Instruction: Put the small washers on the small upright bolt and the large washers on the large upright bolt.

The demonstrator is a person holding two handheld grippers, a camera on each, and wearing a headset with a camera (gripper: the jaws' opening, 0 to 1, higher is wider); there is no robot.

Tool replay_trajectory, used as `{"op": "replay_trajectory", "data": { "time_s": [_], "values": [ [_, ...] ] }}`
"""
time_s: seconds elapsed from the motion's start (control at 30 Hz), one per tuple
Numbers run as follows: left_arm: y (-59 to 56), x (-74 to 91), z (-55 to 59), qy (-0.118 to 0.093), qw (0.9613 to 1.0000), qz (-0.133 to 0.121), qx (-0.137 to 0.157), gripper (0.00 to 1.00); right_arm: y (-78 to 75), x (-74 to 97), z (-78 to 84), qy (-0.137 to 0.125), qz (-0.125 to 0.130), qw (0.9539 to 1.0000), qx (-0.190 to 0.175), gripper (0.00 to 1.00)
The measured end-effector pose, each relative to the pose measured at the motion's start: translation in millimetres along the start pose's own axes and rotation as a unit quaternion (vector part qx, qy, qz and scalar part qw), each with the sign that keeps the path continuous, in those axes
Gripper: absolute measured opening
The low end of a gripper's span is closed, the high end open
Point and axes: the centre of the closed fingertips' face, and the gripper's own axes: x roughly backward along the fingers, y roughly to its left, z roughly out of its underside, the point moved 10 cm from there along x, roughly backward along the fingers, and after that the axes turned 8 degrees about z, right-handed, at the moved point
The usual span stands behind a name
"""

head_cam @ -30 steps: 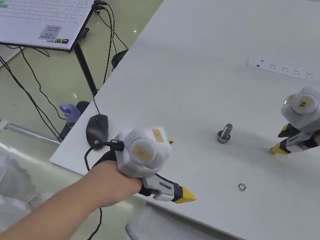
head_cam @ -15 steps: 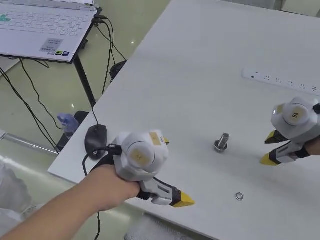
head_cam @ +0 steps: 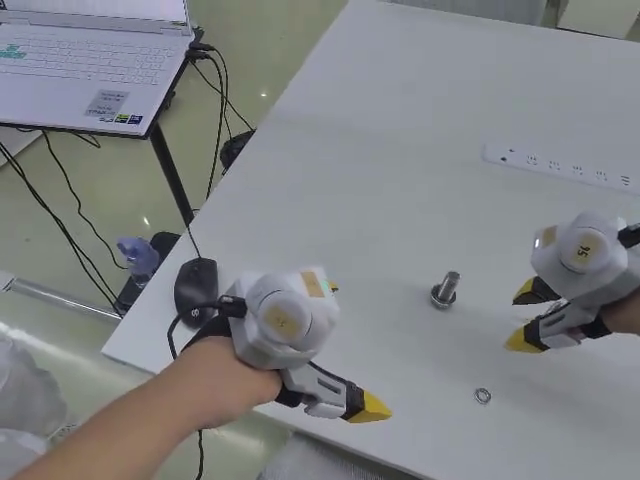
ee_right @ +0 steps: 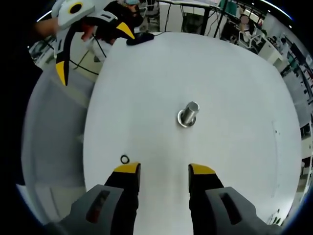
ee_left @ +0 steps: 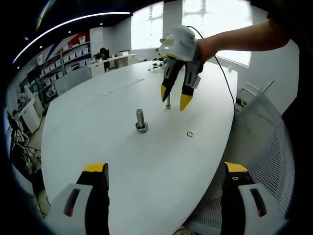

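Note:
A large upright bolt (head_cam: 445, 290) stands on the white table (head_cam: 400, 130), and it also appears in my gripper views (ee_left: 141, 121) (ee_right: 188, 113). A small washer (head_cam: 482, 396) (ee_left: 190, 133) (ee_right: 124, 159) lies flat near the table's front edge. My right gripper (head_cam: 523, 316) (ee_right: 165, 169) hovers open to the right of the bolt, empty, the washer just off its left jaw tip. My left gripper (head_cam: 350, 350) (ee_left: 165, 169) is open wide and empty at the front edge, left of both. A thin upright bolt (ee_left: 168, 103) shows between the right gripper's (ee_left: 175, 98) jaws.
A white power strip (head_cam: 560, 165) lies at the table's far right. A black mouse (head_cam: 195, 285) sits at the table's left corner. Left of the table, a laptop (head_cam: 90, 60) rests on a stand with cables hanging. A mesh chair (ee_left: 264, 127) stands by the front edge.
My right gripper has drifted a little left and nearer, toward the bolt and washer, staying open. The left gripper has barely moved. The head camera has shifted slightly.

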Motion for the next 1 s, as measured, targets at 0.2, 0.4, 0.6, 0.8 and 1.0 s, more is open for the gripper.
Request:
{"op": "replay_trajectory", "data": {
  "time_s": [0.2,0.4,0.6,0.8,1.0],
  "values": [
    [-0.8,0.1,0.4,-0.002,1.0,-0.004,-0.003,0.94,19.5,-3.2,-0.8,-0.005,-0.005,0.9998,0.017,0.4],
    [-1.8,1.4,0.8,-0.004,1.0,0.0,-0.005,0.93,37.6,-12.2,0.6,-0.003,-0.023,0.9993,0.029,0.4],
    [2.8,5.0,2.8,-0.003,1.0,-0.003,-0.002,0.93,48.4,-21.9,4.3,0.0,-0.033,0.9991,0.029,0.37],
    [2.5,5.4,4.0,0.0,1.0,-0.001,-0.003,0.91,57.2,-34.5,10.2,0.001,-0.033,0.999,0.029,0.37],
    [-0.2,4.6,4.6,-0.002,1.0,0.004,-0.002,0.9,64.3,-43.6,17.0,0.005,-0.02,0.999,0.04,0.35]
  ]
}}
